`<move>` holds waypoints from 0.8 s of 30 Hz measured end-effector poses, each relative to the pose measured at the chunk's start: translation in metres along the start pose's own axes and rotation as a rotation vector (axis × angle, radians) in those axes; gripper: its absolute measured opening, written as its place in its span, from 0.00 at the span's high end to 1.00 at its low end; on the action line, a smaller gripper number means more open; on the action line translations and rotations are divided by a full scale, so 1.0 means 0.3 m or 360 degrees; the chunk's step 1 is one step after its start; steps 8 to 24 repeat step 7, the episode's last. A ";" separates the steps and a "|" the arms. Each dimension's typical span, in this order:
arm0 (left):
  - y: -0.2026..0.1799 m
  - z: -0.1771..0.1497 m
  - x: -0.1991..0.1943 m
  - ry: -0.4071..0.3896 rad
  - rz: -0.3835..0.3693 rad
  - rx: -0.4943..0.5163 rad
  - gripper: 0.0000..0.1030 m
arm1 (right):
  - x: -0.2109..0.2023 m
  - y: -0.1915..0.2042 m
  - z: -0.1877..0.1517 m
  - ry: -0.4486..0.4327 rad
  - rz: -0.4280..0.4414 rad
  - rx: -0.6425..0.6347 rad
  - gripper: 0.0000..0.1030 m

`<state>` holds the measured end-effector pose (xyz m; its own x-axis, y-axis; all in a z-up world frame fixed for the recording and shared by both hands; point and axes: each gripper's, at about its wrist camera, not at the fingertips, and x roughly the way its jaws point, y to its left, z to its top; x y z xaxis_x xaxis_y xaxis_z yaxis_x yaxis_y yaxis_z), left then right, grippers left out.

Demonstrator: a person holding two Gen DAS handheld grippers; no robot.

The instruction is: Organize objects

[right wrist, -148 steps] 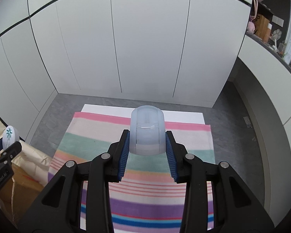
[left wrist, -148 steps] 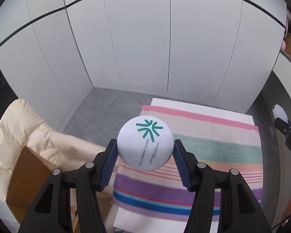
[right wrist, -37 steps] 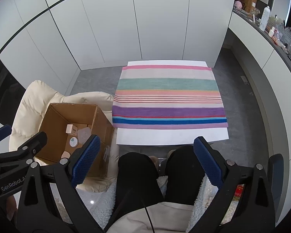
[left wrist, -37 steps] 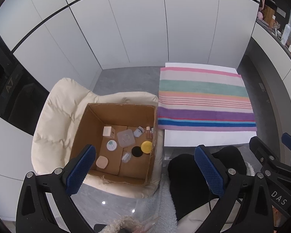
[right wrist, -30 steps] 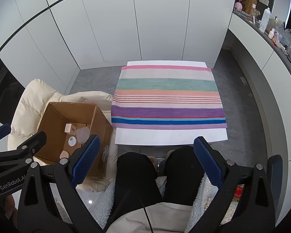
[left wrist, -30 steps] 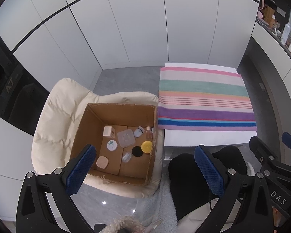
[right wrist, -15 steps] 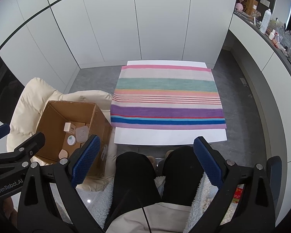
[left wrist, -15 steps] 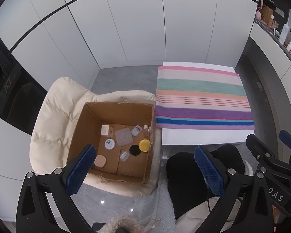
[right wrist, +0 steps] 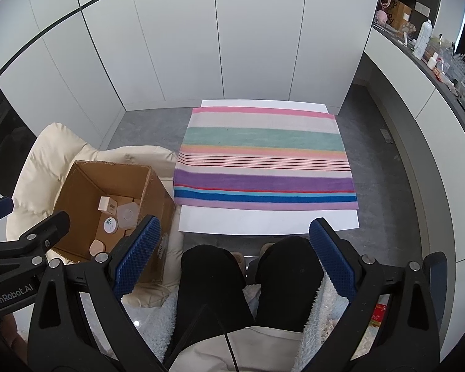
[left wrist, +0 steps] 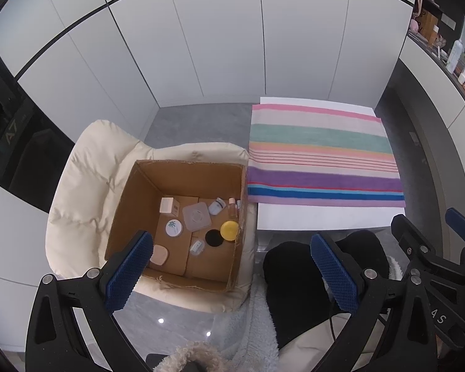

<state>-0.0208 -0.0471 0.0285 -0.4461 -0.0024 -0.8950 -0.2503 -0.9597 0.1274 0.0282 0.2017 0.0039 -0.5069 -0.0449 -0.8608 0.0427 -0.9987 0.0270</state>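
Observation:
An open cardboard box (left wrist: 133, 192) rests on a cream padded chair (left wrist: 86, 161). Inside lie several small cosmetic items: a white round jar with a teal logo (left wrist: 174, 228), a translucent lid-like container (left wrist: 197, 216), a yellow round tin (left wrist: 229, 230), a black disc (left wrist: 214, 237) and a pink compact (left wrist: 158, 254). My left gripper (left wrist: 232, 263) hangs open high above the box, holding nothing. My right gripper (right wrist: 234, 248) is open too, above the person's knees. The box (right wrist: 86, 183) shows at lower left in the right wrist view.
A striped towel (right wrist: 265, 158) covers a low white table (right wrist: 263, 220) with nothing on it. The person's black-trousered legs (right wrist: 214, 282) sit in front of the table. White cabinet doors (right wrist: 232, 37) stand behind; a cluttered counter (right wrist: 434, 59) runs along the right.
Since 4.9 s ago the white jar and the translucent container have left my grippers, and both now stand open and raised. Over the last second the views have drifted only slightly.

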 end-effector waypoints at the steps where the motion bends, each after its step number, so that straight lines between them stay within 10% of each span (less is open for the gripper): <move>1: 0.001 0.000 0.000 0.0001 -0.0002 -0.0002 0.01 | 0.001 0.000 -0.001 0.0000 0.0001 -0.0001 0.04; 24: -0.003 -0.002 -0.004 -0.0003 0.0001 0.0000 0.01 | 0.003 0.001 -0.003 0.0003 0.0001 -0.0005 0.04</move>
